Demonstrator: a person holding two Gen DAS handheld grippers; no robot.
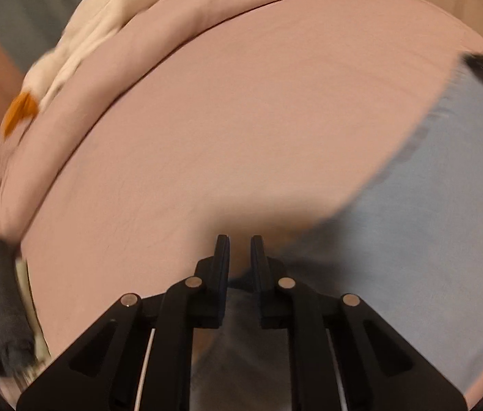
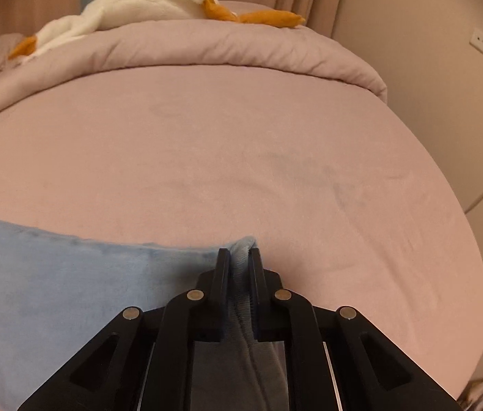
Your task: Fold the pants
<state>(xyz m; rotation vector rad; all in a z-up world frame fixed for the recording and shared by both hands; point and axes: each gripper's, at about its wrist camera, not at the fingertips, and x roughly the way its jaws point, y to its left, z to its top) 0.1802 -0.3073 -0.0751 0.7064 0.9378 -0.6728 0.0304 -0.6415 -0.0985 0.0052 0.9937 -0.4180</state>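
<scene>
On pink bed sheet (image 2: 241,144): right gripper (image 2: 239,253) clamps blue pants (image 2: 70,274) edge | left gripper (image 1: 239,239) closed, grip blurred | right view only: goose plush (image 2: 138,0)

Both tools were built alike in matte black plastic. On the left gripper (image 1: 239,250) and the right gripper (image 2: 239,262), two flat, narrow fingers were carried on angled linkage arms. Four round silver pivot pins were set just behind the fingers, and triangular cut-outs were sunk into the outer arms.
</scene>
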